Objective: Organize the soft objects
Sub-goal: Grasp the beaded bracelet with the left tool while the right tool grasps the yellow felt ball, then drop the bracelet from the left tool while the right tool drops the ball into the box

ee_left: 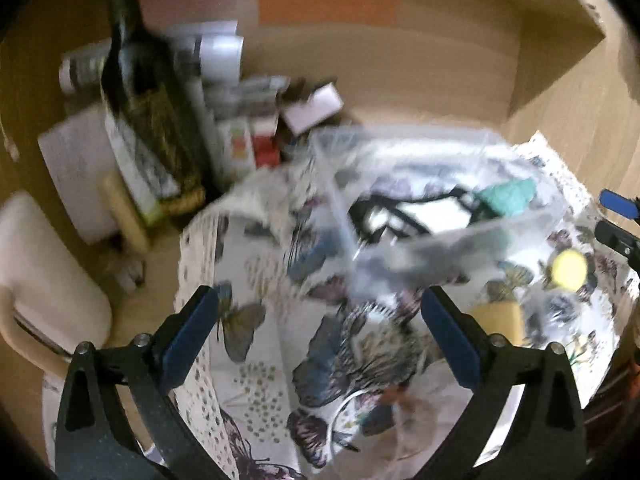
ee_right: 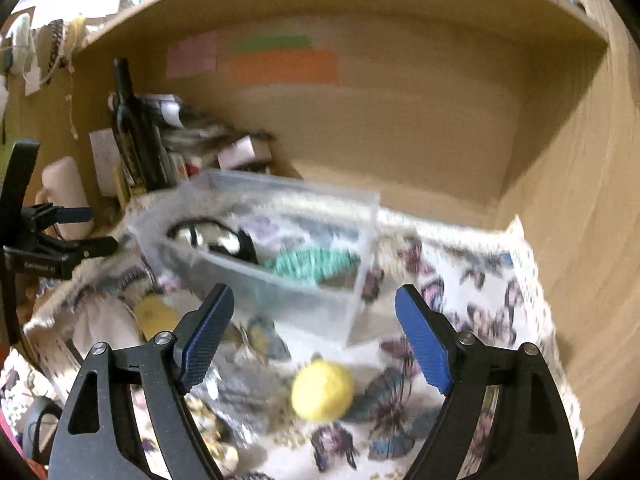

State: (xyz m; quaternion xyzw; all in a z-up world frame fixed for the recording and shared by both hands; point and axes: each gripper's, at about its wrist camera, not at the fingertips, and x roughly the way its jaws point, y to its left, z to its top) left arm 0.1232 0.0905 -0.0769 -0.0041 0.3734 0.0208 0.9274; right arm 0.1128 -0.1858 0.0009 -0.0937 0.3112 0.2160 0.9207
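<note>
At far left a dark bottle (ee_left: 138,92) and small boxes crowd the back corner of the bench (ee_right: 460,184), leaving the butterfly-print cloth (ee_left: 260,380) free as the working patch. The left gripper (ee_left: 320,332) hovers over that cloth, fingers spread and grasping nothing. Further right sits the clear plastic bin (ee_right: 280,280), already holding a teal knitted piece (ee_right: 316,264) and a black-and-white item (ee_right: 218,240), so it looks like the collecting place for soft things. A yellow ball (ee_right: 322,392) lies on the cloth just in front of the bin, between the right gripper's (ee_right: 316,340) released, empty fingers, probably the next pick.
</note>
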